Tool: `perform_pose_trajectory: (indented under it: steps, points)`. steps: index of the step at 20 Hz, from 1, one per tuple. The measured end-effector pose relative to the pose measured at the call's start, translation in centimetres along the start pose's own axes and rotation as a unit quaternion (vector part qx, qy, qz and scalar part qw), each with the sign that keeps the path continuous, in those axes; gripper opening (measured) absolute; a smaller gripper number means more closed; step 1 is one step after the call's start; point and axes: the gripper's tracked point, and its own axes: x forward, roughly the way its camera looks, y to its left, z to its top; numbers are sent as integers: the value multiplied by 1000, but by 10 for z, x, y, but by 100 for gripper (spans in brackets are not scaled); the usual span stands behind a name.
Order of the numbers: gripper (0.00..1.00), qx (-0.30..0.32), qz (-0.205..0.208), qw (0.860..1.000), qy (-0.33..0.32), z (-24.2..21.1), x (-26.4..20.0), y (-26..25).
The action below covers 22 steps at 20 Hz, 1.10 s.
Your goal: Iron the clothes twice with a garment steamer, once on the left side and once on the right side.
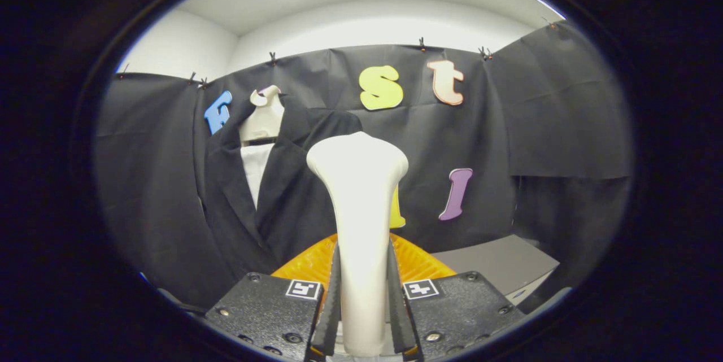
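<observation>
Fingers (339, 305) clamped on steamer (358, 209) handle, both pressing, so I've got head upright, raised ahead of gripper (361, 305). Dark jacket (271, 192) hangs on mannequin beyond, off to left, apart from head. Steam face probably turned away from me; reckon neither pass started.

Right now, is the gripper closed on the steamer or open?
Shut on it. The garment steamer stands upright between the gripper's two fingers, both pressing its handle, its head pointing toward the black jacket.
</observation>
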Motion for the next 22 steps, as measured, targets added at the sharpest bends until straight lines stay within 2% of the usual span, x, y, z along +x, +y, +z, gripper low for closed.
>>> perform_pose_trajectory:
  steps: [3,13,22]
  points:
    - [40,-16,-15,1000,-10,12,10,17]
    - [40,-42,-14,999,-11,31,56,69]
    - [40,-64,-21,998,8,11,86,85]
